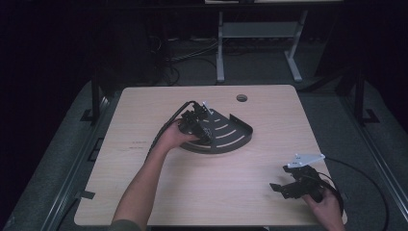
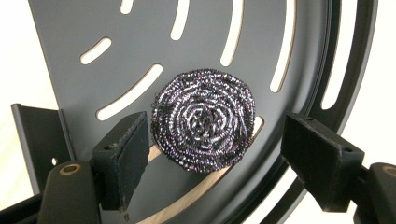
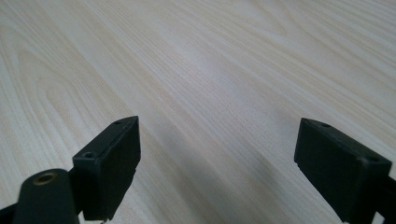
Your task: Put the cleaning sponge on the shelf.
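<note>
In the high view the steel scourer is hidden behind the left claw (image 1: 204,129) and the hand that carries it, and the room beyond the table (image 1: 159,192) is too dark to make out. In the left gripper view the steel scourer (image 2: 204,120) lies flat on the dark slotted corner rack (image 2: 70,23), over one of its curved slots, with pale wood showing through the cut-outs. The rack's edges run out of that picture at the top and right. The left claw stands wide around the scourer: one pad (image 2: 132,149) sits just beside its edge, the other well apart from it, neither pressing on it. The left forearm reaches from the bottom edge up to the rack near the middle of the table, hand curled around the claw's body. The right claw (image 1: 281,186) rests low near the table's near right corner, its jaws wide, nothing between them but bare wood grain. No writing can be read anywhere.
</note>
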`<state>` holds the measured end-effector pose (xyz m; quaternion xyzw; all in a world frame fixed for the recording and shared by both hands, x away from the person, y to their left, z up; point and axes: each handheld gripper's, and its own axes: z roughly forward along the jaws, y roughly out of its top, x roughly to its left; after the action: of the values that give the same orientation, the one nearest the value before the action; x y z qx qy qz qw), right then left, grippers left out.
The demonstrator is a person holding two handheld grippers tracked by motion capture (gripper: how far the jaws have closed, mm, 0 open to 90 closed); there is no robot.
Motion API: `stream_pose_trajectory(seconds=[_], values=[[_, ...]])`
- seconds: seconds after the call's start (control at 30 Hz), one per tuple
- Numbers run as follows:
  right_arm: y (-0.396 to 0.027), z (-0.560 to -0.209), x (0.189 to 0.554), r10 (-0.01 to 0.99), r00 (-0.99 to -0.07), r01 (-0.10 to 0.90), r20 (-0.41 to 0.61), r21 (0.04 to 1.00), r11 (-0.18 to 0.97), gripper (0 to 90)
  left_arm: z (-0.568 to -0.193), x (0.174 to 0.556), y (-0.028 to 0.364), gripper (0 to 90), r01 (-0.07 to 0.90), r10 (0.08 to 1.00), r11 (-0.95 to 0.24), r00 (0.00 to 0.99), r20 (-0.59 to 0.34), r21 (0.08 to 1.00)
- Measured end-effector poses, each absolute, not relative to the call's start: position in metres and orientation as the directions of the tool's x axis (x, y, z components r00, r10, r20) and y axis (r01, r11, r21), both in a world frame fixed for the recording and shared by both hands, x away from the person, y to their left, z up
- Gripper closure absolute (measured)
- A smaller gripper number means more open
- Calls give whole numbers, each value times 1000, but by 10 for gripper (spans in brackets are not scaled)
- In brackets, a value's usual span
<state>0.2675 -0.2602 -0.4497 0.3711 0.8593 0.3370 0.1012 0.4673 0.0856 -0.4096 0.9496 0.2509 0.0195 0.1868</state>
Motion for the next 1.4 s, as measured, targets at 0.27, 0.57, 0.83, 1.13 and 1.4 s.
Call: stream_pose_trajectory(seconds=[0.27,0.57,0.83,1.13,1.4], values=[[-261,-449,266,707,-703,570,76,655,496,142,-404,462,87,226,455,471,-814,881,-49,360],[-260,-450,267,708,-702,570,71,653,499,142,-396,456,90,223,442,459,-822,888,-41,359],[-258,-450,268,705,-706,567,68,650,506,142,-392,447,96,220,431,452,-824,892,-31,367],[-256,-450,268,705,-706,571,72,646,506,142,-389,436,101,220,437,457,-814,888,-43,382],[-255,-451,269,702,-709,568,66,643,513,142,-389,426,111,220,434,456,-813,889,-40,388]])
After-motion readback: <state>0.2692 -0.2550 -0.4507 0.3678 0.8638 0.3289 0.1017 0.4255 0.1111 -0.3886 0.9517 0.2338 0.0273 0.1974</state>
